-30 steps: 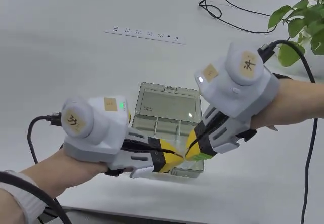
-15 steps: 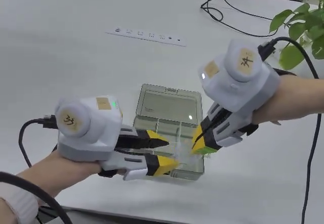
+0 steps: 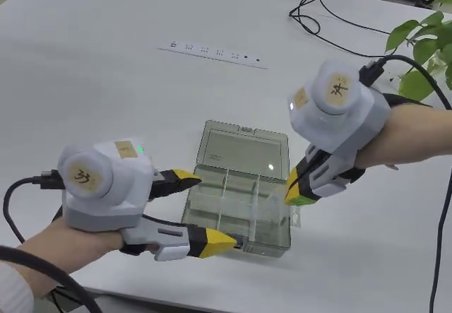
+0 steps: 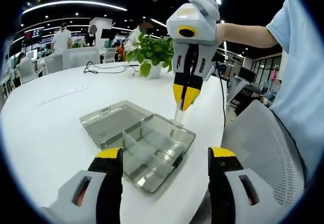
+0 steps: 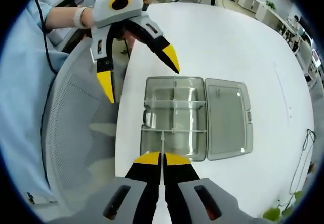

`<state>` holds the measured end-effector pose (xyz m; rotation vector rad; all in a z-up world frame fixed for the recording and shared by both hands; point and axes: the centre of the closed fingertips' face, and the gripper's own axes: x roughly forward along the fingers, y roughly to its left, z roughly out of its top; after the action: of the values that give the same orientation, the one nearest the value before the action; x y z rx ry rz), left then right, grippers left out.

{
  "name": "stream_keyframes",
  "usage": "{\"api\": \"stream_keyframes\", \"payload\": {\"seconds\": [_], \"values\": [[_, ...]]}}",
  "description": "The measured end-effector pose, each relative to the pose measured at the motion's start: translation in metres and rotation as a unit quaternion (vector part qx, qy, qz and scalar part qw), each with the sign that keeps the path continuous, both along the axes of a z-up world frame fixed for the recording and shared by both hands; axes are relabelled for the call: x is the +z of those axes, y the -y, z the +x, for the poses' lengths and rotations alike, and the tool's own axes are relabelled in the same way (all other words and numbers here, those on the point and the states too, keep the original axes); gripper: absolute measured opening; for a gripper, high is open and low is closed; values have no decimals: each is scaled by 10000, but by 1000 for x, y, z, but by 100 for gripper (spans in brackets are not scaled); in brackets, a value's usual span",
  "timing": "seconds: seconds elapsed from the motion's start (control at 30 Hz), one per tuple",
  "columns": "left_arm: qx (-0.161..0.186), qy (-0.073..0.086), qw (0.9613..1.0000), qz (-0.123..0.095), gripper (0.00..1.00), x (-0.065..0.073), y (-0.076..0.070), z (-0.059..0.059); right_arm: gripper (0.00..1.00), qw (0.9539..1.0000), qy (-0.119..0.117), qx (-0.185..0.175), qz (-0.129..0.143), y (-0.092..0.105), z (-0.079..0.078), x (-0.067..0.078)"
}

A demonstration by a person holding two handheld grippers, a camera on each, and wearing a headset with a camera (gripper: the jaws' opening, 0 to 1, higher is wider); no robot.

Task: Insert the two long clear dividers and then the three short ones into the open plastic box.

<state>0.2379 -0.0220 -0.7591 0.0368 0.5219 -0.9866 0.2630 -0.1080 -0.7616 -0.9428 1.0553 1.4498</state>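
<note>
White table [image 3: 106, 80], box [image 3: 244, 149], right gripper [image 3: 292, 198] pinching divider [image 3: 292, 215]

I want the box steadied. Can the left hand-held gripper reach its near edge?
Probably yes: the left hand-held gripper is open beside the box, nothing between them; the right hand-held gripper holds a divider at its other side.

I have the box [image 3: 236, 217] near the front edge of the table [image 3: 106, 94], lid [image 3: 245, 150] flat behind it (a divider [image 3: 294, 214] over its right wall), power strip [image 3: 212, 52] farther back.
</note>
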Motion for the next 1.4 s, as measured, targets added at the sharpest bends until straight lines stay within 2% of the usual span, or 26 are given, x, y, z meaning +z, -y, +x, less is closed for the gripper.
{"api": "stream_keyframes", "payload": {"seconds": [0.1,0.23,0.5,0.67,0.9,1.17,1.4], "values": [[198,3,9998,9,78,-1,-8,2,2,9999,56,-44,-120,1,4,-3],[511,-63,9986,107,100,-7,-18,6,2,9999,30,-57,-143,-1,3,-3],[623,-30,9980,70,100,-5,-28,4,2,9996,48,-38,-272,-1,6,-7],[671,-14,9977,77,100,-4,-30,3,2,9992,-6,-72,-382,1,7,-12],[727,-43,9973,51,99,-5,-33,1,2,9994,-45,-28,-353,-4,6,-13],[789,-93,9968,28,98,-7,-36,0,2,9990,-87,-40,-440,-3,10,-17],[767,-112,9970,3,96,-8,-34,0,2,9985,-46,47,-539,-4,10,-20]]}}
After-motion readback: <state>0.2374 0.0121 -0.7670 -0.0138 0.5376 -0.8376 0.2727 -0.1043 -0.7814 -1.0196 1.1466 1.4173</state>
